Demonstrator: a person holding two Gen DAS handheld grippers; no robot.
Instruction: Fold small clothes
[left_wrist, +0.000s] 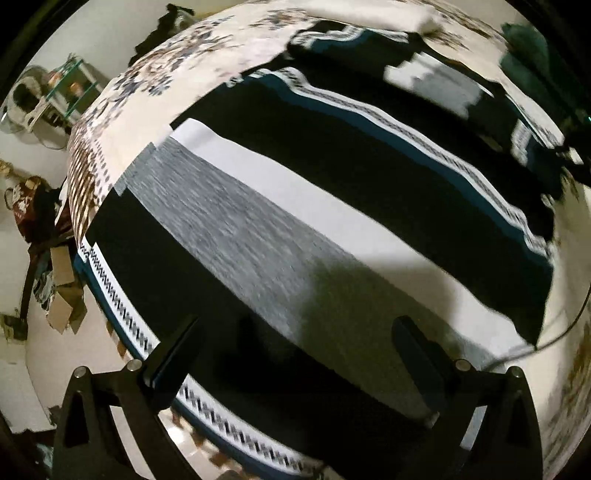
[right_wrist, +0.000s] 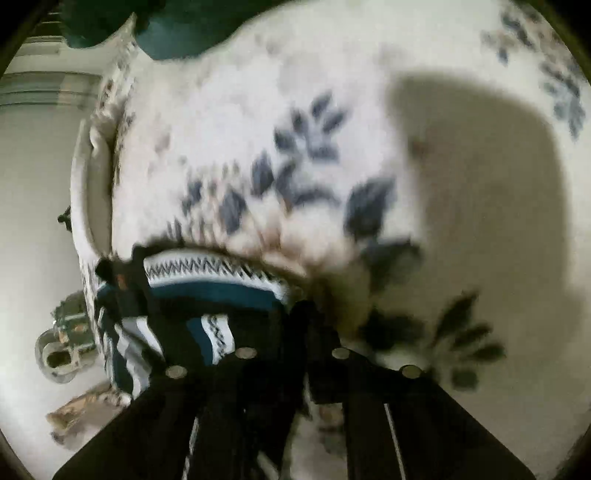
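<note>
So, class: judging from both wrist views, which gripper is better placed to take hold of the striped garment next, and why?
Probably the left gripper: its jaws stand wide open directly above the striped garment spread on the floral sheet. The right gripper sits narrow at the garment's bunched edge.

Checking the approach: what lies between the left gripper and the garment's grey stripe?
Only a black stripe of the same garment, seen in the left wrist view.
</note>
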